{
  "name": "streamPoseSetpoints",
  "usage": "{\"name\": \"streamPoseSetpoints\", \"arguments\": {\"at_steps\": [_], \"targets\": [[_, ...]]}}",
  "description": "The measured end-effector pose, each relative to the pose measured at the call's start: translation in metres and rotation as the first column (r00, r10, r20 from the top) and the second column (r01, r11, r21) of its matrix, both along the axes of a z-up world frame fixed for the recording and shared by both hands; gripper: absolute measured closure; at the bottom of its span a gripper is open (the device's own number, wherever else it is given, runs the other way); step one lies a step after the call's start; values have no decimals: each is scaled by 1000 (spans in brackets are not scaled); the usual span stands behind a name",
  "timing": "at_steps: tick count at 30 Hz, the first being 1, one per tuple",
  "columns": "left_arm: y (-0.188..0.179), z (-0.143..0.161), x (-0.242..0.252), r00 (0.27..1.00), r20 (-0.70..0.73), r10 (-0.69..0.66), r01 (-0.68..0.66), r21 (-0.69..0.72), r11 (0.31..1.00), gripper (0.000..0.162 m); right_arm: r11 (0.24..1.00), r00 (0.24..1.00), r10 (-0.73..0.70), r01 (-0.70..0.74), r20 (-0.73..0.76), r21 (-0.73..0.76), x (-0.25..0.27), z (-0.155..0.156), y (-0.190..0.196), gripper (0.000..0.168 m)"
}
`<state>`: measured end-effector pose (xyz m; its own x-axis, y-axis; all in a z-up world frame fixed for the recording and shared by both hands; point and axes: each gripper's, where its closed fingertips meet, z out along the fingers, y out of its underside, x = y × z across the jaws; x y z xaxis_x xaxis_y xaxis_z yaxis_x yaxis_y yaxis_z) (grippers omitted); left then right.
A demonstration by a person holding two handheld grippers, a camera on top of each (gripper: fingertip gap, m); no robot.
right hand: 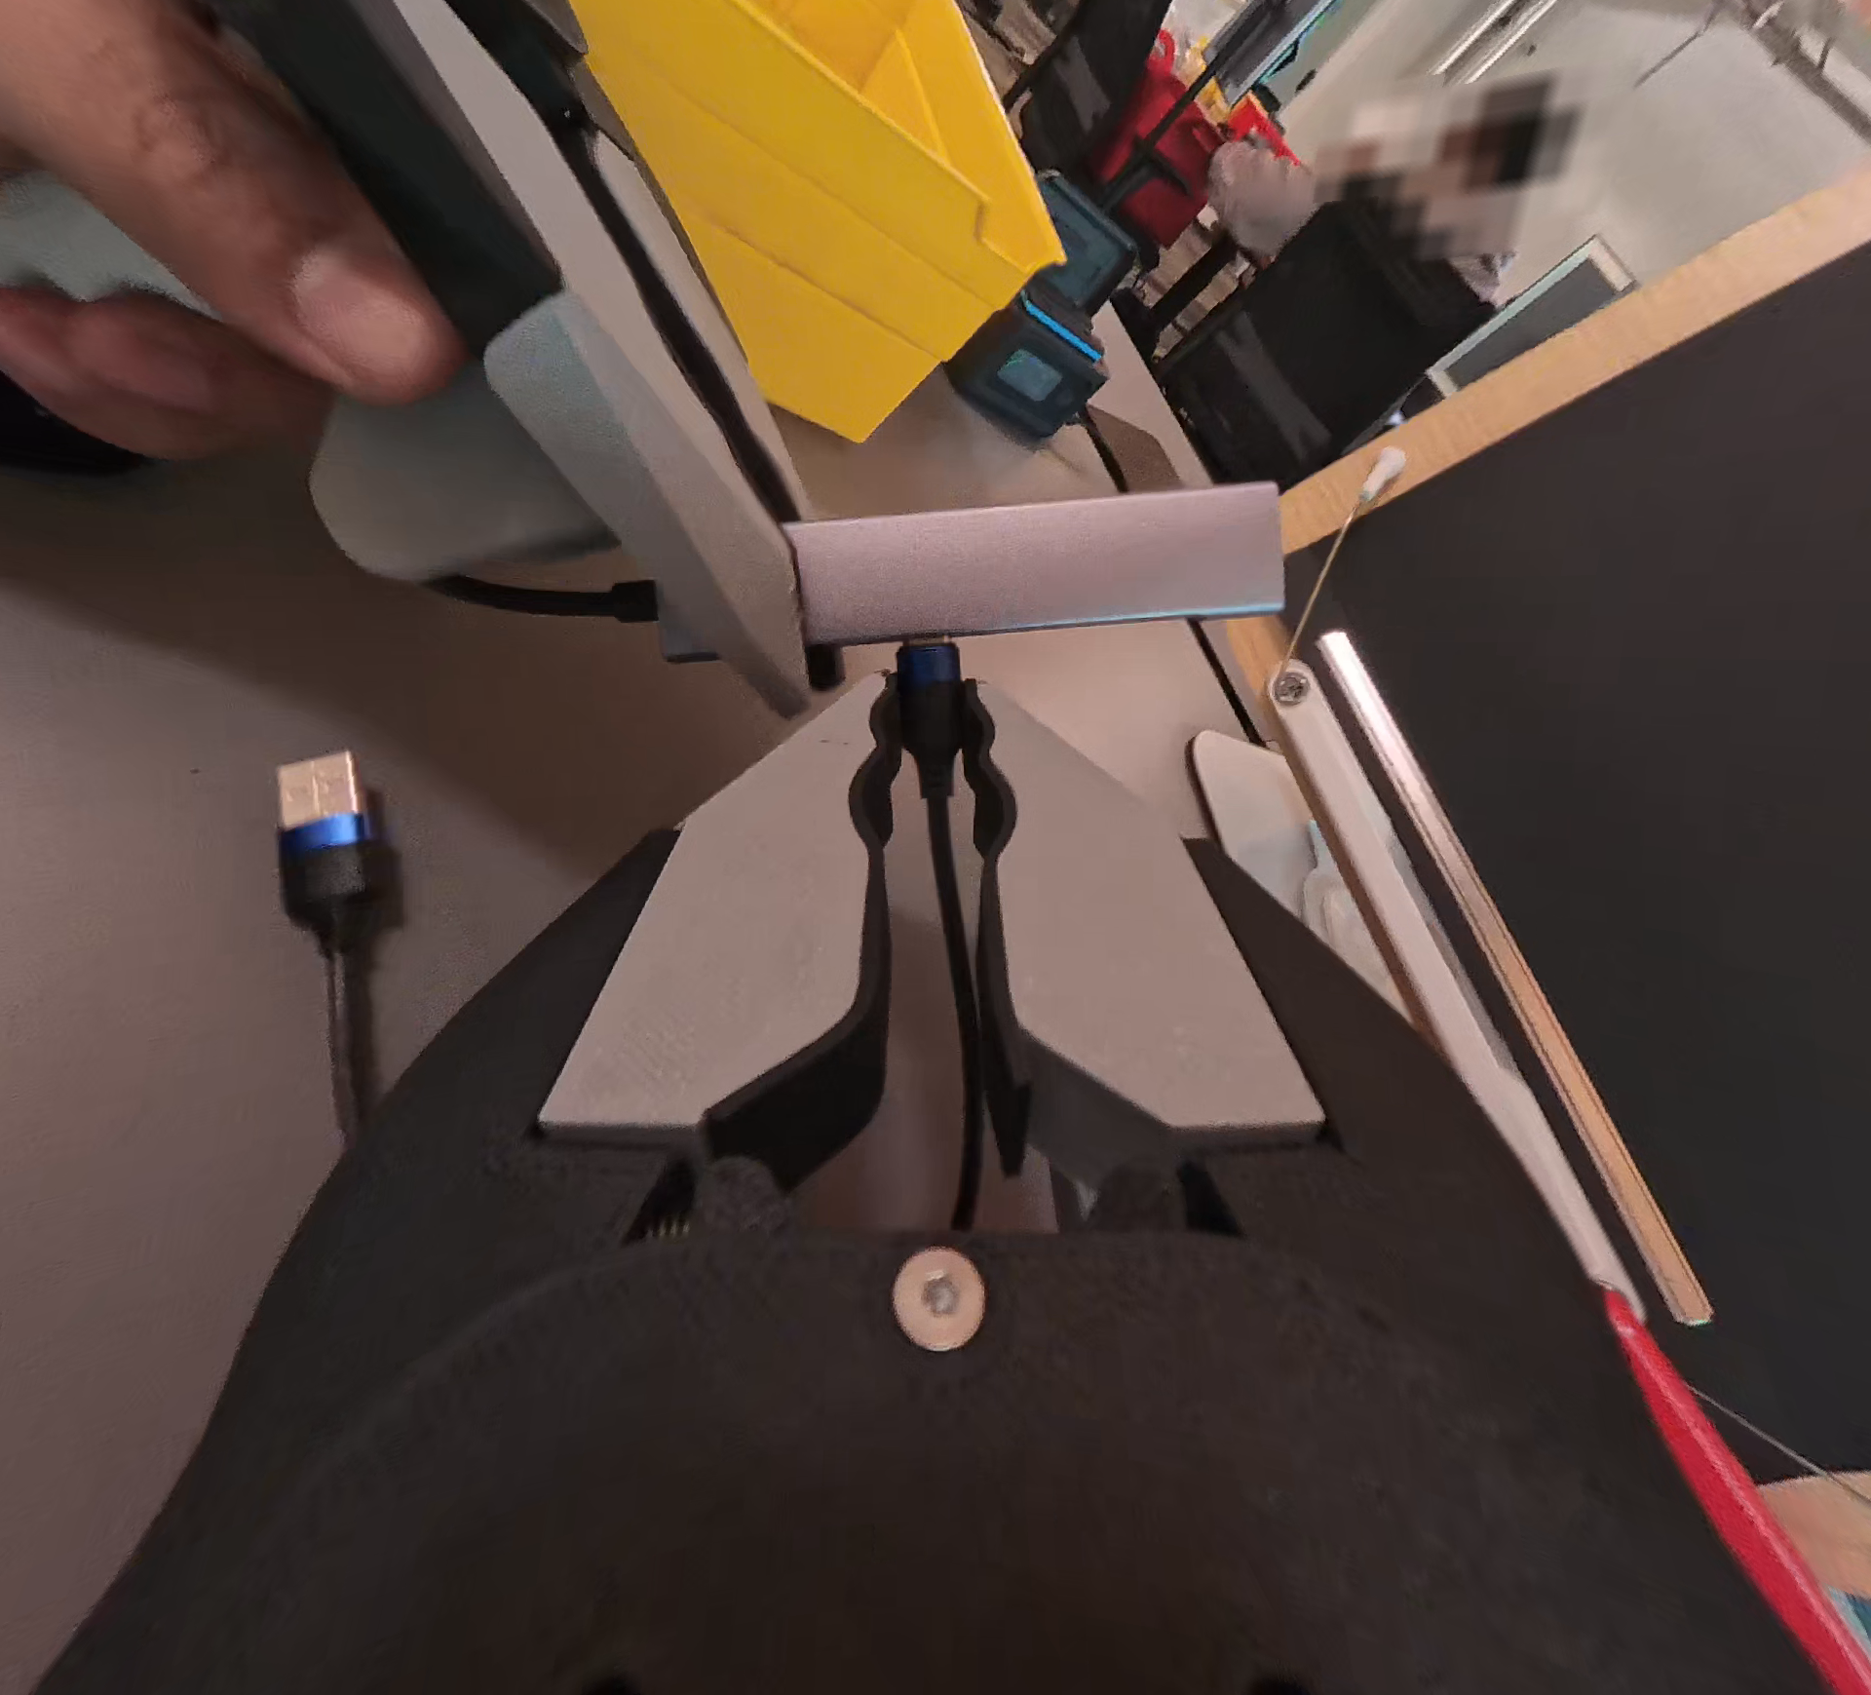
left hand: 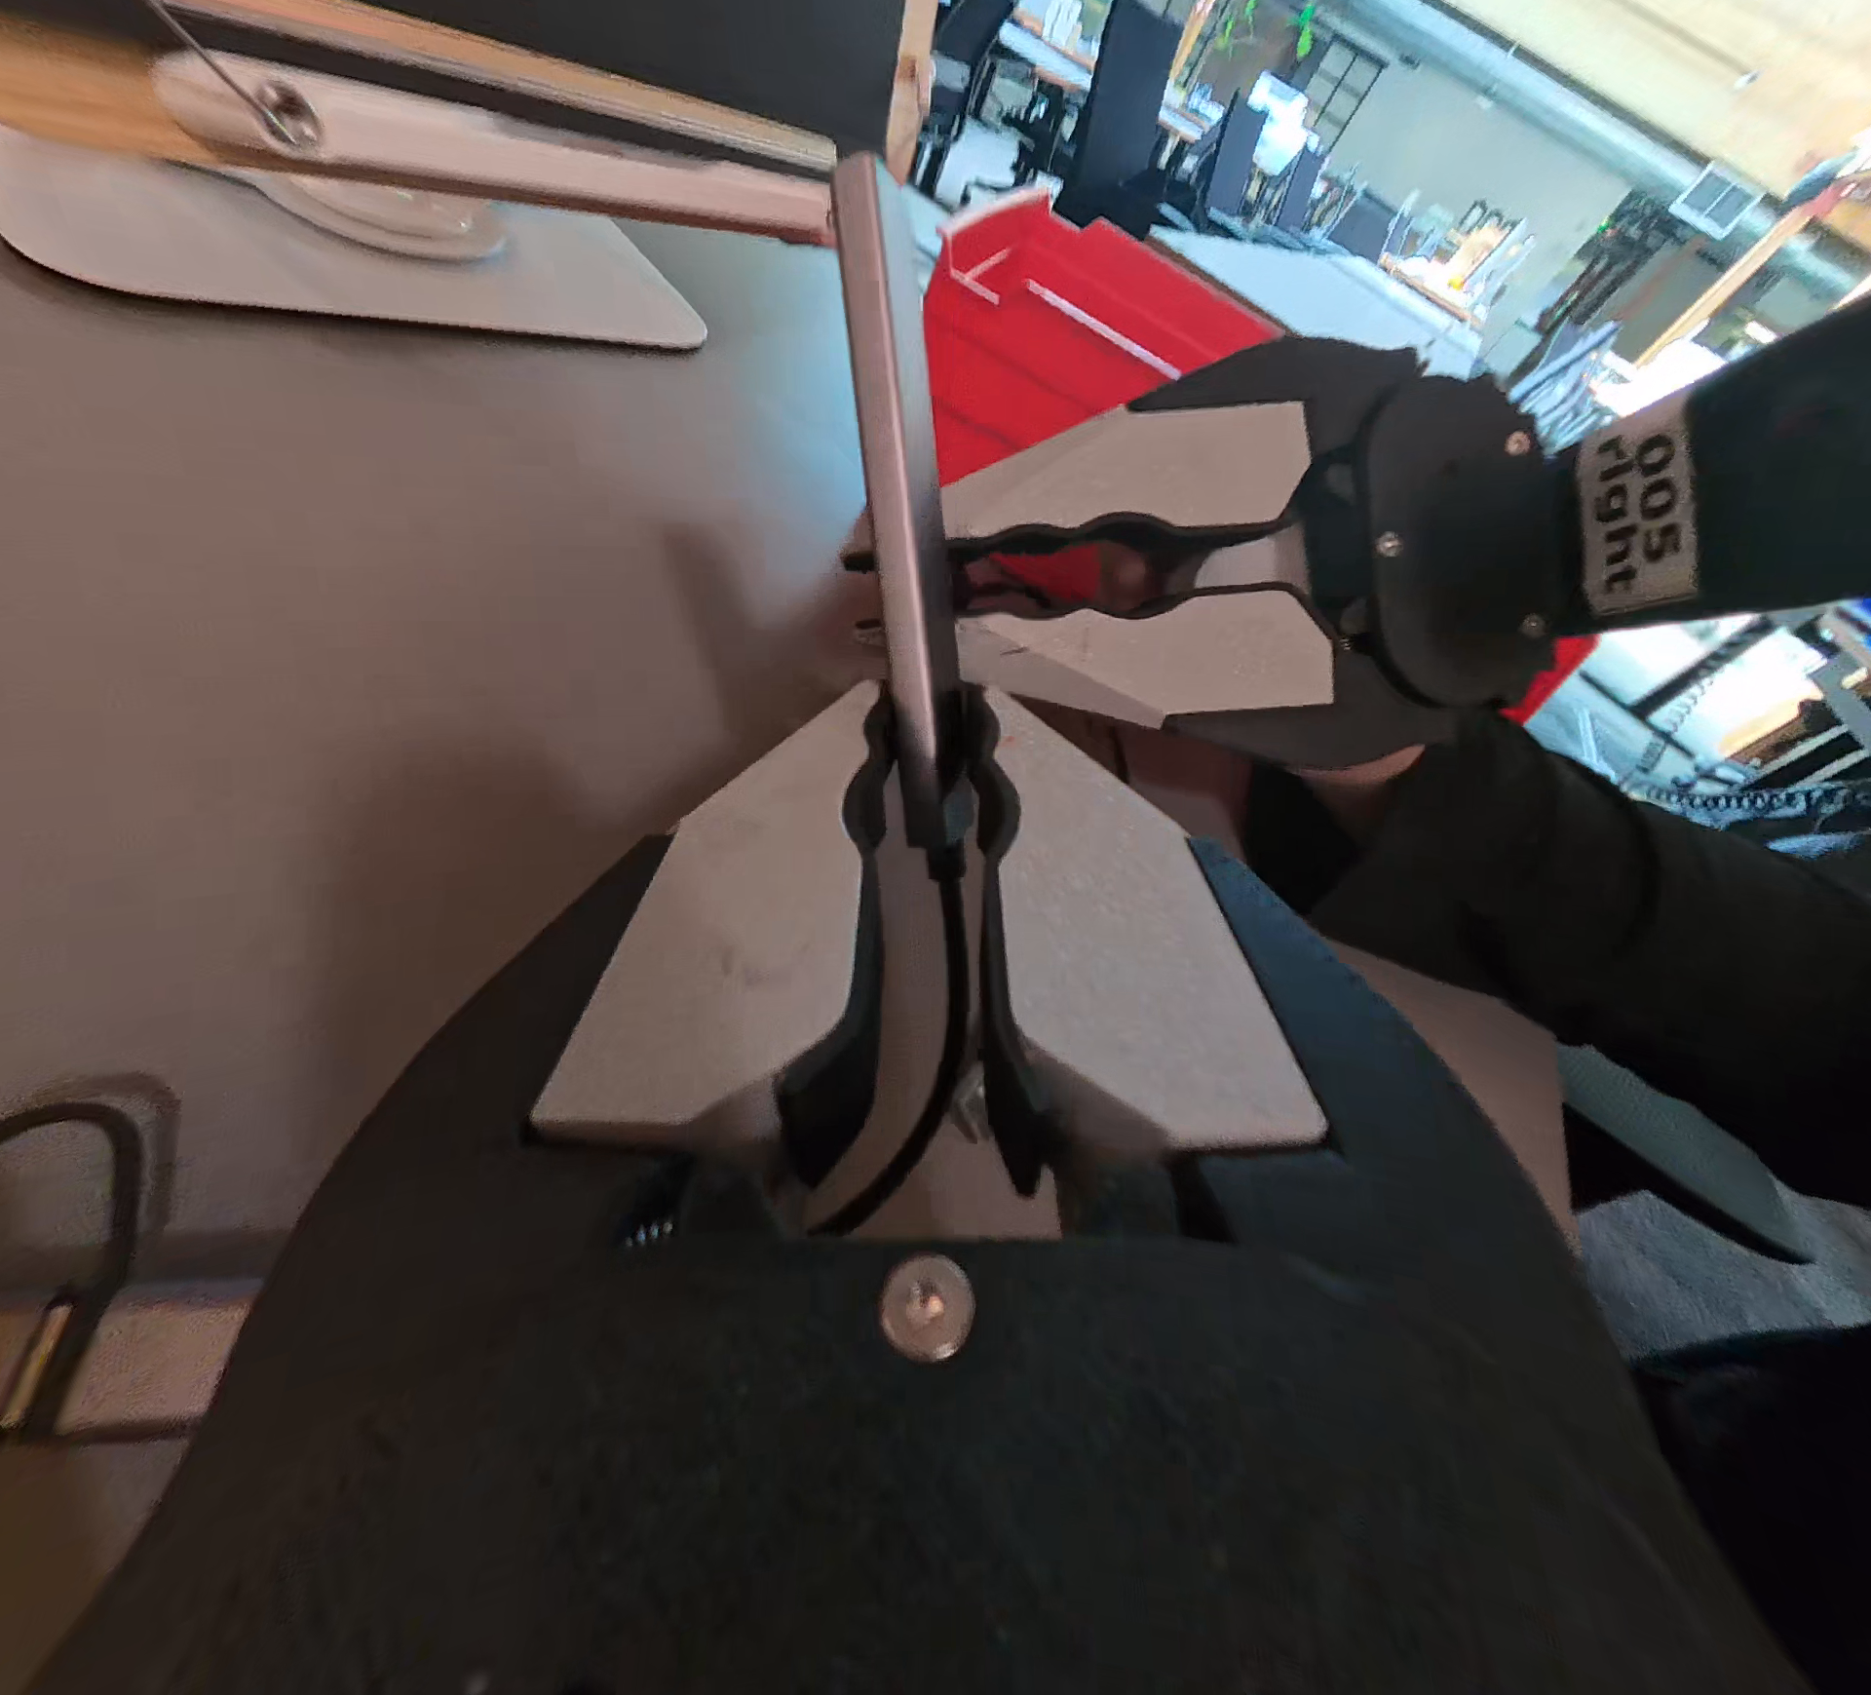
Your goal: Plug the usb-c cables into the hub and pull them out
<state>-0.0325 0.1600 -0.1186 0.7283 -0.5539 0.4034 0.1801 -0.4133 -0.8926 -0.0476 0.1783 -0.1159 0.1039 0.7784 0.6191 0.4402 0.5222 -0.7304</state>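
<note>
The left gripper (left hand: 926, 765) is closed on the cable end of the hub (left hand: 896, 472), a slim grey metal bar that stands edge-on up the centre of the left wrist view, its black lead (left hand: 901, 1089) curving back between the fingers. In the right wrist view the same hub (right hand: 1043, 568) lies across mid-frame, held at its left end by that gripper, with a hand (right hand: 192, 229) around the grip in the upper left.

The right gripper (right hand: 926, 725) is closed on a blue-collared plug (right hand: 923, 684) whose tip meets the hub's lower edge at centre frame; whether it is fully seated cannot be told. Its black cable (right hand: 957, 988) runs back between the fingers. From the left wrist view this gripper (left hand: 901, 593) comes in from the right, and a white label with black print wraps its wrist (left hand: 1635, 522); no brand mark shows on the hub.

On the grey table (right hand: 152, 1039), lower left of the right wrist view, a second plug (right hand: 326, 821) with a silver shell and blue collar lies loose. A yellow bin (right hand: 810, 158) sits at upper centre there; a red bin (left hand: 1053, 360) shows right of centre in the left wrist view.
</note>
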Motion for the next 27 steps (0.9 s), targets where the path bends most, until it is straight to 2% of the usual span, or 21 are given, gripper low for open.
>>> {"name": "streamPoseSetpoints", "arguments": {"at_steps": [4,9,12,14,16,18,19,22,24,27], "targets": [[-4,16,-4,997,76,-12,8,55,998,150,996,999,53,-54,8,67,3,4,-9,160],[-7,15,3,999,14,-46,45,74,996,155,993,994,96,-100,57,66,2,-3,-19,160],[-1,16,-9,1000,4,27,-27,88,996,155,998,998,50,-49,25,-33,4,1,-13,160],[4,17,-23,995,71,76,-80,56,995,155,993,999,-3,-2,-45,-116,11,13,-4,161],[4,22,-23,988,141,63,-73,69,995,155,972,989,13,-46,-144,-230,15,28,-9,160],[1,34,-18,970,244,11,-36,97,995,155,909,970,72,-159,-231,-384,15,36,-24,168],[0,40,-17,963,269,-5,-29,123,992,156,854,966,103,-209,-238,-476,13,34,-33,168],[-2,48,-17,955,296,-20,-29,161,987,156,694,964,115,-250,-239,-676,10,25,-41,165],[-2,49,-16,947,319,-27,-26,162,986,155,638,949,100,-292,-299,-712,10,31,-39,162],[-4,54,-11,916,395,-74,7,168,986,155,607,923,23,-318,-384,-728,9,40,-30,156]]}}
